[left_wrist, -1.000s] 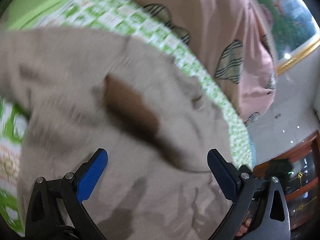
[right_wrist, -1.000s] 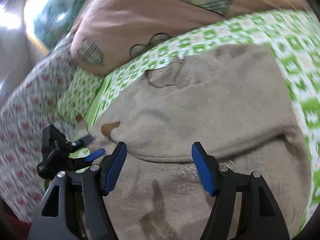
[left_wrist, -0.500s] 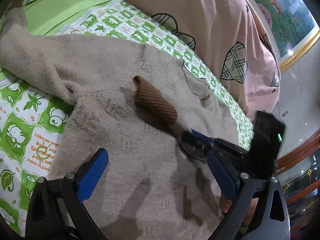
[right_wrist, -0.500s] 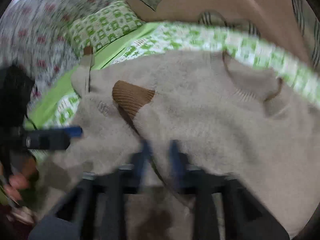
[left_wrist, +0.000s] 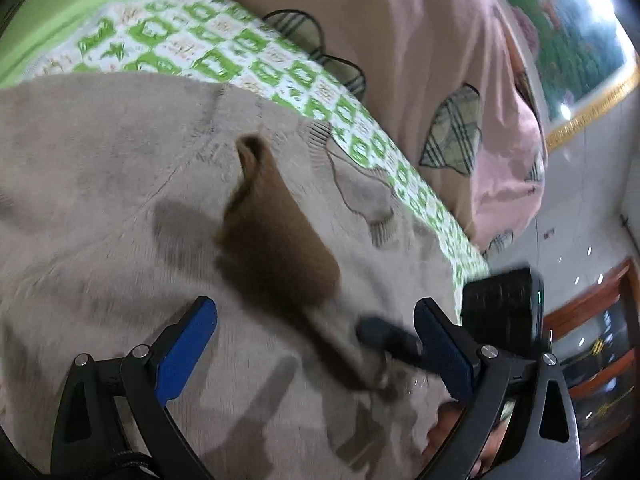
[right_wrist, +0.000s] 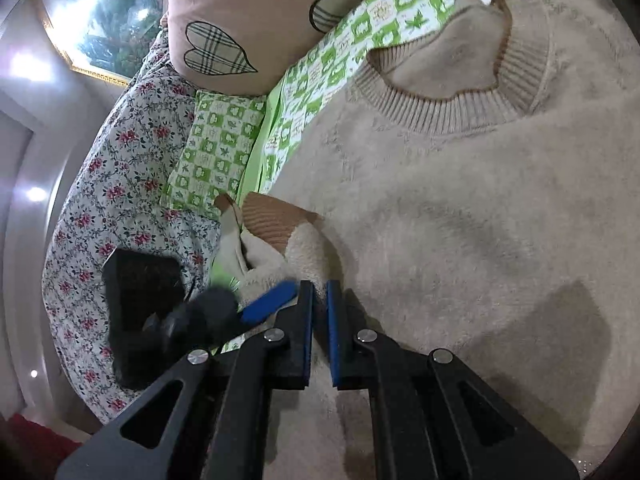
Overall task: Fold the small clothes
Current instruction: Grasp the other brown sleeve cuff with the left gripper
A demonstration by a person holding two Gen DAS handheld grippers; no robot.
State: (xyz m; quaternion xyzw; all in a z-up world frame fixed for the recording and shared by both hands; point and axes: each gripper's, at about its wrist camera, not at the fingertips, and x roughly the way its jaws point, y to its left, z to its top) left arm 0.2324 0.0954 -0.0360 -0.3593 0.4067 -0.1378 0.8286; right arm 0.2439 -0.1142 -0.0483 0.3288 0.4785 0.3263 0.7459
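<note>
A small beige knitted sweater [right_wrist: 460, 200] lies on a green-and-white patterned bed sheet [right_wrist: 344, 52], ribbed neck [right_wrist: 452, 108] towards the far side. Its sleeve with a brown cuff [right_wrist: 276, 224] is folded over the body. My right gripper [right_wrist: 319, 300] is shut on the beige sleeve fabric just behind the cuff. My left gripper [left_wrist: 316, 328] is open and empty, low over the sweater [left_wrist: 120, 200], with the brown cuff [left_wrist: 276, 232] ahead between its fingers. The right gripper's body [left_wrist: 496, 312] shows at the right of the left wrist view.
A pink quilt with plaid heart patches [left_wrist: 440, 80] lies along the far side of the bed. A floral cover [right_wrist: 112, 184] and a green patterned pillow [right_wrist: 216, 148] lie left of the sweater. A framed picture [left_wrist: 568, 40] hangs on the wall; a wooden cabinet [left_wrist: 600, 352] stands beyond.
My right gripper has closed on the sleeve near the brown cuff and swung round towards the neck. My left gripper stays open and has moved closer to the cuff.
</note>
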